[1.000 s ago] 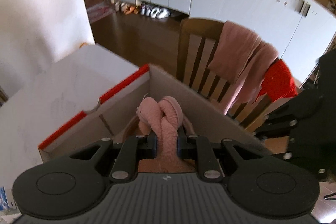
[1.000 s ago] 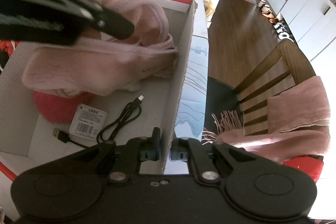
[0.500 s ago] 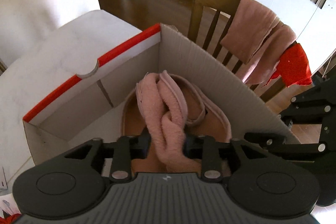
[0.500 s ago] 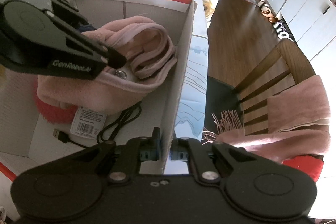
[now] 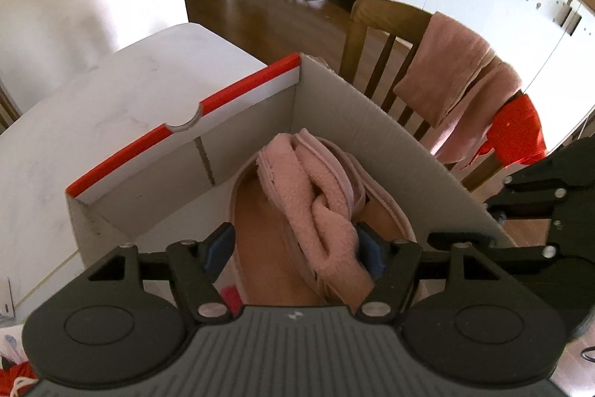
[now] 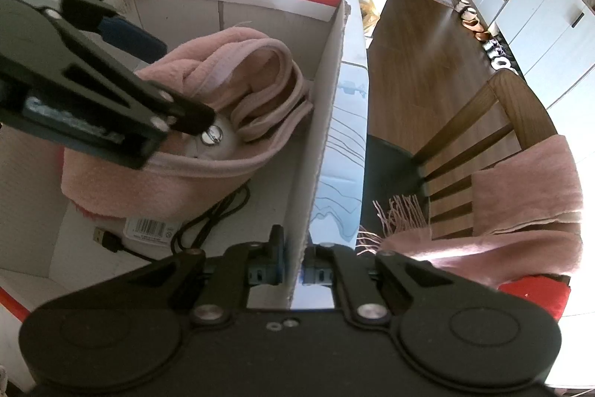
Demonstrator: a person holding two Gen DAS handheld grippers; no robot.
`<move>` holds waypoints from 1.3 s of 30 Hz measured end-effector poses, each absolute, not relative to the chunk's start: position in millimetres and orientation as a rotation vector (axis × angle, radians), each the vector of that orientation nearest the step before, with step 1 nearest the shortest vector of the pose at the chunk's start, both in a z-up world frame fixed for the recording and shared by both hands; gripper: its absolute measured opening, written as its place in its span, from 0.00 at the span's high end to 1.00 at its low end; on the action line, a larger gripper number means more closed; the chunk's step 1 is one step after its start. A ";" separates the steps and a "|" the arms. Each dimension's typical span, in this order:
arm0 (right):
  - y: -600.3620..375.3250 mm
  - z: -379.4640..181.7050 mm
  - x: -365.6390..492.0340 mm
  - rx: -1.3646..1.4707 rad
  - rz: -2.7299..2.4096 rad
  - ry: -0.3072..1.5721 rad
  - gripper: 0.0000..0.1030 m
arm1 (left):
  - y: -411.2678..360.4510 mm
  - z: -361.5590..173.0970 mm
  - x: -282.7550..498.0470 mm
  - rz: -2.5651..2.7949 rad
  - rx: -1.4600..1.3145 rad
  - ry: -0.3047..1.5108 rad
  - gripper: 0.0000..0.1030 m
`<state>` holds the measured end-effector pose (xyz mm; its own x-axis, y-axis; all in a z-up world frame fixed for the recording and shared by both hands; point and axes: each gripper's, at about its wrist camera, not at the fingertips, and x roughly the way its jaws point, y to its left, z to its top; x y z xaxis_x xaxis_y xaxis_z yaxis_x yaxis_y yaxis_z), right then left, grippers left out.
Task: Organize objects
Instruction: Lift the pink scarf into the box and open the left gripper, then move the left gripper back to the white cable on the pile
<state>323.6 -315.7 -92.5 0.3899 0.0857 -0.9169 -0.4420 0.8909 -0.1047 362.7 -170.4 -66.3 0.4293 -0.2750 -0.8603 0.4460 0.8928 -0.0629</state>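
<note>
Pink fleece bundle (image 5: 319, 207) lying inside cardboard box (image 5: 390, 133) on white table (image 5: 111, 92), left gripper (image 5: 293, 248) opening around it, far pad apart from fleece, right gripper (image 6: 293, 270) clamped shut on box's near wall, black cable (image 6: 208, 226) beneath bundle

**Cloth, card and wood**

The pink fleecy cloth bundle (image 5: 319, 207) looks soft and nubby. The red-rimmed corrugated cardboard box (image 6: 327, 121) is matt, with rough cut edges. The white marbled surface (image 5: 122, 88) appears smooth; the brown wooden chair (image 5: 375, 36) looks faintly glossy.
</note>
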 end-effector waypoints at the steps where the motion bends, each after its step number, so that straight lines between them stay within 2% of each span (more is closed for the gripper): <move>1: -315.3 -92.8 323.7 -0.361 0.344 1.126 0.94 | -168.3 -63.7 361.1 -0.452 0.176 1.032 0.33; 17: -311.3 -93.5 322.8 -0.389 0.338 1.126 0.93 | -116.2 -11.2 316.8 -0.440 0.082 0.941 0.33; 34: -304.7 -93.1 321.6 -0.414 0.332 1.130 0.93 | -47.4 10.4 262.2 -0.350 0.007 0.894 0.32; 39: -304.2 -92.7 321.1 -0.415 0.328 1.130 0.92 | -22.8 12.3 244.8 -0.299 -0.007 0.891 0.25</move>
<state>321.1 -304.2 -92.7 0.3927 0.0438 -0.9186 -0.4553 0.8771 -0.1528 244.8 -22.8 12.3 0.5896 -0.2598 -0.7648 0.2543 0.9584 -0.1296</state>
